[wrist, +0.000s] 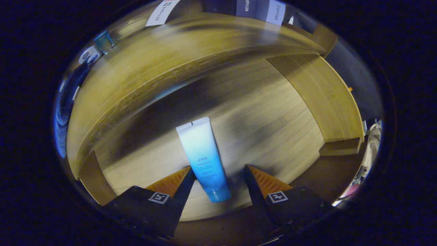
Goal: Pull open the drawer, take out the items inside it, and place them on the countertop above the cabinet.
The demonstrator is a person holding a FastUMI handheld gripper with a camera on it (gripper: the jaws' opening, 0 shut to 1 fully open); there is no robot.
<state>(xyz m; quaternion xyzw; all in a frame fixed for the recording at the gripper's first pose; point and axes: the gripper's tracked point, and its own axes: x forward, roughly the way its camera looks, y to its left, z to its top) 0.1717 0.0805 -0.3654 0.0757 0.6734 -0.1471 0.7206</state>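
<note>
Now claw (pixel 218 171) spread wide, touching nothing. Tube (pixel 203 158) lies flat on drawer floor (pixel 273 112), between fingers, cap end nearest claw. Looks light, soft, squishy, maybe slippery. Best pinch low, near hard cap, gently.

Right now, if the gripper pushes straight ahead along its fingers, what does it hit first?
The gripper is open, with the blue-and-white tube lying between its fingers on the wooden drawer floor. Going straight on it would probably meet the tube first; depth is unclear, so the fingertips may touch the floor first.
</note>
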